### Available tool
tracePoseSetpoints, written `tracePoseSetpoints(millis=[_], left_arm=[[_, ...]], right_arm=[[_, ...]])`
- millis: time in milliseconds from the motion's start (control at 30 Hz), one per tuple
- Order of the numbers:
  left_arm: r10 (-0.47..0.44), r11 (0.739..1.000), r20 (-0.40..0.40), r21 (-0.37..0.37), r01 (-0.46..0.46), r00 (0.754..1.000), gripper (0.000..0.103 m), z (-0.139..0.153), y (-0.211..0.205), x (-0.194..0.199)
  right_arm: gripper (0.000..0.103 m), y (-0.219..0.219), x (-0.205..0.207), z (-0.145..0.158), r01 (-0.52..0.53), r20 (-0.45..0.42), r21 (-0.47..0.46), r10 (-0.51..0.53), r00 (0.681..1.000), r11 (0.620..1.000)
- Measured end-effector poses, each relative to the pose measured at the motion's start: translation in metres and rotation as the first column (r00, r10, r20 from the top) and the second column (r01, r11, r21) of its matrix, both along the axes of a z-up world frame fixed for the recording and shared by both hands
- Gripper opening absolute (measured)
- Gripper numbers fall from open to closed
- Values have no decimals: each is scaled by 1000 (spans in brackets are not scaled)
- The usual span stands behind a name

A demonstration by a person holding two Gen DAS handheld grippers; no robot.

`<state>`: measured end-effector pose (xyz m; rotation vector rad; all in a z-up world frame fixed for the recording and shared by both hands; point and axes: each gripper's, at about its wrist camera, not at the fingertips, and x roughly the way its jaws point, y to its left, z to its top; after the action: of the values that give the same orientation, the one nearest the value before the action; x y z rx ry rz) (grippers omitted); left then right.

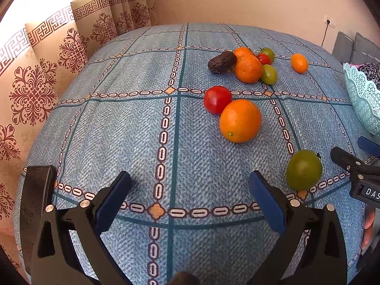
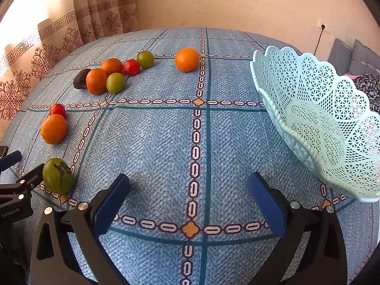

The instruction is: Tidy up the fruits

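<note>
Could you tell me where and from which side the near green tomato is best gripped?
Grip the green tomato across its round middle, coming down from above, probably with the open left claw beside it. Its stem scar faces up and sideways, so put the pads on the smooth flanks. It stands alone on the tablecloth, so both sides are free.

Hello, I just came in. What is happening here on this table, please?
A person holds two grippers over a blue tablecloth to organize fruits. Both the left gripper and the right gripper are open and hold nothing. The light blue basket has no fruit in it yet. Oranges, tomatoes and an avocado lie loose on the cloth; a green tomato is nearest to both grippers.
</note>
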<state>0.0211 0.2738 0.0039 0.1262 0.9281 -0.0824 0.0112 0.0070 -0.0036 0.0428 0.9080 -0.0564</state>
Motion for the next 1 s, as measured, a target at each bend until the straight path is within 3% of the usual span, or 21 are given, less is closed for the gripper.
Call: tracePoseSetpoints(millis=[333, 1000], left_arm=[[1, 1000, 0, -2, -1, 1000, 101, 0, 0, 0], [0, 1000, 0, -4, 0, 1000, 101, 0, 0, 1]], right_arm=[[98, 8, -2, 0, -47, 1, -14, 47, 999, 999], [98, 9, -1, -1, -43, 1, -15, 43, 999, 999]])
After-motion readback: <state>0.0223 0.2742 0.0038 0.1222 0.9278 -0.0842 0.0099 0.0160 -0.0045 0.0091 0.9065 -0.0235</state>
